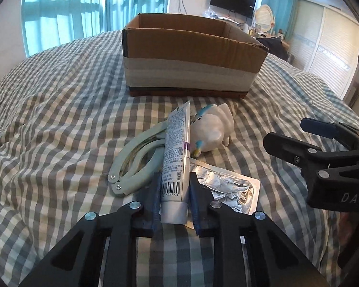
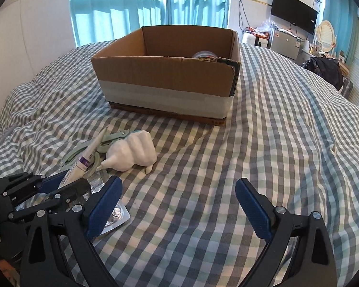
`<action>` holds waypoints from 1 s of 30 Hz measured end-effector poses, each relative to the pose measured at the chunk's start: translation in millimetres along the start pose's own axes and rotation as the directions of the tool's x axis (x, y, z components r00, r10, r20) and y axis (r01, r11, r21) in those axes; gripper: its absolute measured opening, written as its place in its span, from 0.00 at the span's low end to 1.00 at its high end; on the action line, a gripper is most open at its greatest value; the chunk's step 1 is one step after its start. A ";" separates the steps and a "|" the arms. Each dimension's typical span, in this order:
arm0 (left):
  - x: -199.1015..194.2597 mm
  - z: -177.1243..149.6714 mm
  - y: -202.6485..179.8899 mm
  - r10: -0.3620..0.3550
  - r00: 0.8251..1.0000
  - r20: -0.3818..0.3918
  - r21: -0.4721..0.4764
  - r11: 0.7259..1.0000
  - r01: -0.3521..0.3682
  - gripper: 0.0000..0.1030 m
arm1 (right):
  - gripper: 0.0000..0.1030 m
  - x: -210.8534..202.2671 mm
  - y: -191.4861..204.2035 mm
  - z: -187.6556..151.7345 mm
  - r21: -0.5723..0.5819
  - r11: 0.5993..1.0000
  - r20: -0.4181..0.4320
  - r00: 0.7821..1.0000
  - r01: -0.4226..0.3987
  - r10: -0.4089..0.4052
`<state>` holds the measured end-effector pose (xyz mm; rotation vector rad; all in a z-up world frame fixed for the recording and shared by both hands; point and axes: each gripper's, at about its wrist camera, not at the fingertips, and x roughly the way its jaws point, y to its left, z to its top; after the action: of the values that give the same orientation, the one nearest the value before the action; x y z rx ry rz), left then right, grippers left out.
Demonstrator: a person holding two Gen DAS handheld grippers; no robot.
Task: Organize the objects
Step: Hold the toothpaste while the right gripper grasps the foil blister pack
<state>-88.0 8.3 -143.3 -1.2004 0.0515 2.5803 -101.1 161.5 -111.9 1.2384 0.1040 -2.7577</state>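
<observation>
We see the left gripper [image 1: 174, 191] with its fingers closed on the white tube [image 1: 176, 157] amid the clutter on the bed [image 1: 59, 119] before the cardboard box [image 1: 191, 55], the right gripper [image 2: 178, 205] wide open, holding nothing.

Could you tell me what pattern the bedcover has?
Grey-and-white check on the bedcover, clearest in the right wrist view.

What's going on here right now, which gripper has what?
The left gripper straddles the cap end of the white tube, which lies on the checked bedcover over the foil blister pack, beside pale green tongs and a white toy figure. Whether its pads already grip is unclear. The right gripper is open and empty. The cardboard box waits beyond.
</observation>
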 end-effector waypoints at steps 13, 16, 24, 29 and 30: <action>-34.6 3.3 21.8 0.032 0.999 0.038 -0.051 0.998 -0.030 0.21 | 0.93 -21.9 23.7 -2.0 -0.047 0.997 0.010 0.998 -0.060 0.061; -39.1 1.5 30.0 0.069 0.997 0.039 -0.055 0.996 -0.067 0.21 | 0.93 -21.4 35.9 -1.6 -0.077 0.993 0.003 0.996 -0.091 0.091; -33.6 -1.8 51.8 0.095 0.995 0.013 -0.092 0.991 -0.094 0.21 | 0.93 3.8 60.0 -10.4 -0.127 0.984 -0.058 0.992 -0.121 0.115; -27.2 -5.1 55.6 0.088 0.996 -0.007 -0.102 0.991 -0.088 0.21 | 0.93 14.8 66.3 -10.5 -0.140 0.977 -0.078 0.986 -0.160 0.151; -26.2 -5.2 56.2 0.087 0.996 -0.011 -0.104 0.991 -0.088 0.21 | 0.93 16.5 68.1 -9.9 -0.146 0.974 -0.082 0.984 -0.171 0.160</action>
<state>-83.8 -52.8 -132.1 -1.2697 -0.0302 2.6847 -95.5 93.9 -131.9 1.2432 0.2036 -2.5145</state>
